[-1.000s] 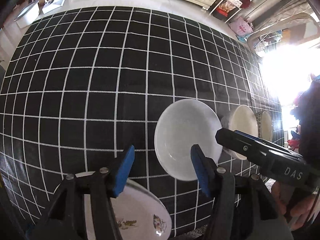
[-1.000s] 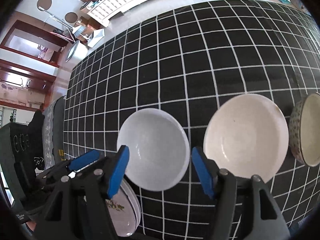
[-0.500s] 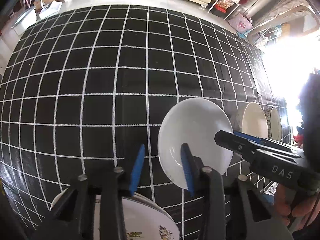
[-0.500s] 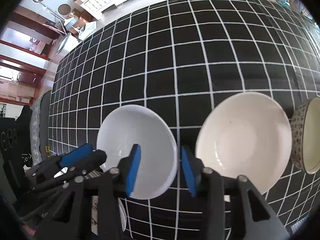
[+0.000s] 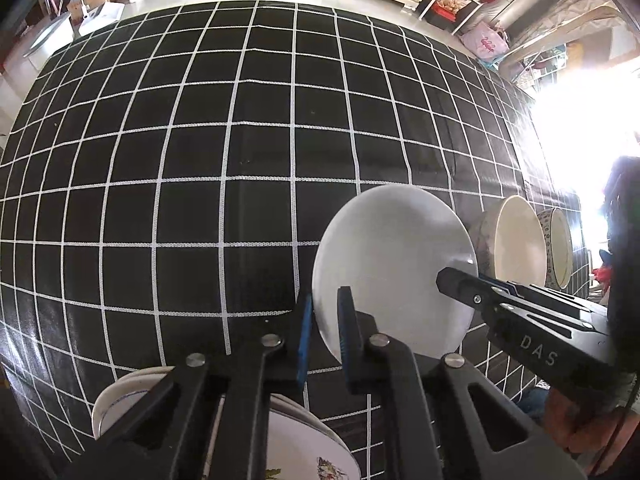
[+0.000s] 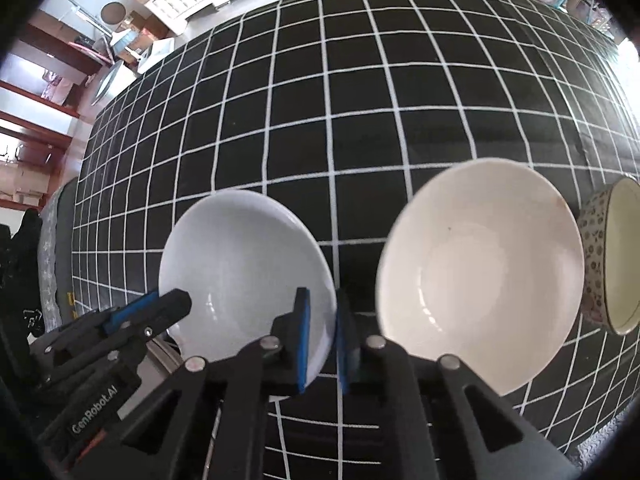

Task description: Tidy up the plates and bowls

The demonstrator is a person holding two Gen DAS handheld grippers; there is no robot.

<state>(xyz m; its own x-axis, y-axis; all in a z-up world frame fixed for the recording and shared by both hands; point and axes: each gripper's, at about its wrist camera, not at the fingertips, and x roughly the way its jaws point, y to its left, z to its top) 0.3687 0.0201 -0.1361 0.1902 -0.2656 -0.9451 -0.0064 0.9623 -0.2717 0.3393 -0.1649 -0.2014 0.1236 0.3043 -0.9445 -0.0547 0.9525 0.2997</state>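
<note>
Left tool [image 5: 323, 330] and right tool [image 6: 323, 338] just closed, clamped on opposite rims of white bowl [image 6: 244, 268]; cream bowl [image 6: 480, 276] just beside.

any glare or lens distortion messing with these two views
Left wrist view: blown-out window glare at the right edge, washing out the far bowls; right wrist view: evenly lit, only a small bright patch at upper right; both views: fisheye bends the tablecloth grid and darkens the corners.

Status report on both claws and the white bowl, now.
Left claw and right claw just closed, both clamped on opposite rims of the white bowl. Cream bowl close beside it. Plate stack below left claw.
</note>
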